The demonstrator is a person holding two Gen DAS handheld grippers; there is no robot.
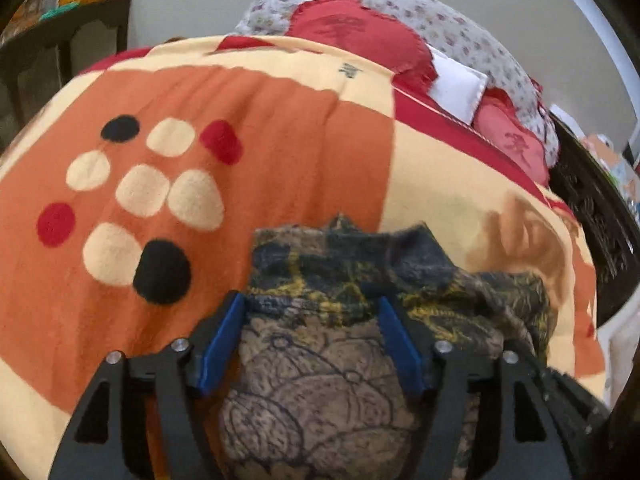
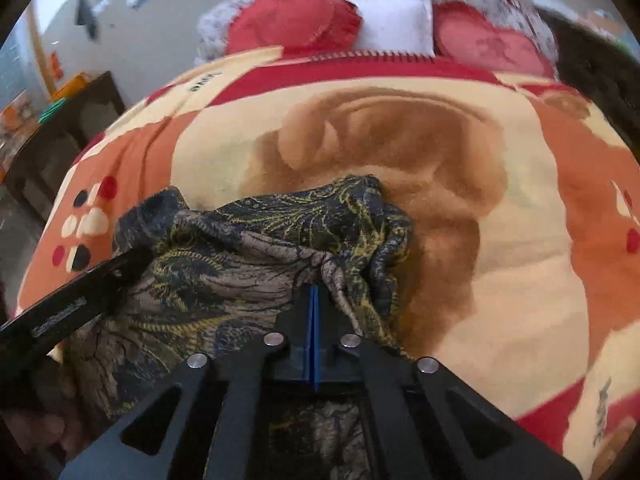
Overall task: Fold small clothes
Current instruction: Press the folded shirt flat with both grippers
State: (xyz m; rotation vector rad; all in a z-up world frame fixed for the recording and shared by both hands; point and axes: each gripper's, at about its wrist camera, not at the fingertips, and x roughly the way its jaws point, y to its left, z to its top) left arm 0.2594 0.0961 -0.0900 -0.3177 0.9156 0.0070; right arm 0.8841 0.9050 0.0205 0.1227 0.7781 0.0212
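A small patterned garment [image 1: 320, 304], dark blue and yellow outside and grey-beige inside, lies crumpled on a blanket-covered bed. In the left wrist view my left gripper [image 1: 312, 304] is open, its blue fingers [image 1: 224, 340] straddling the garment's near part. In the right wrist view the garment [image 2: 248, 248] bunches ahead of my right gripper [image 2: 314, 290], whose blue pads are pressed together on a pulled-up fold of the cloth. The left gripper's black body [image 2: 72, 300] shows at the left edge of that view, over the garment.
The bed carries an orange, cream and red blanket [image 1: 240, 128] with dots. Red cushions [image 1: 352, 28], a white pillow [image 1: 460, 84] and a floral quilt [image 1: 460, 20] lie at the head. A dark wooden cabinet [image 1: 60, 52] stands left; a dark carved bed frame [image 1: 592, 208] runs right.
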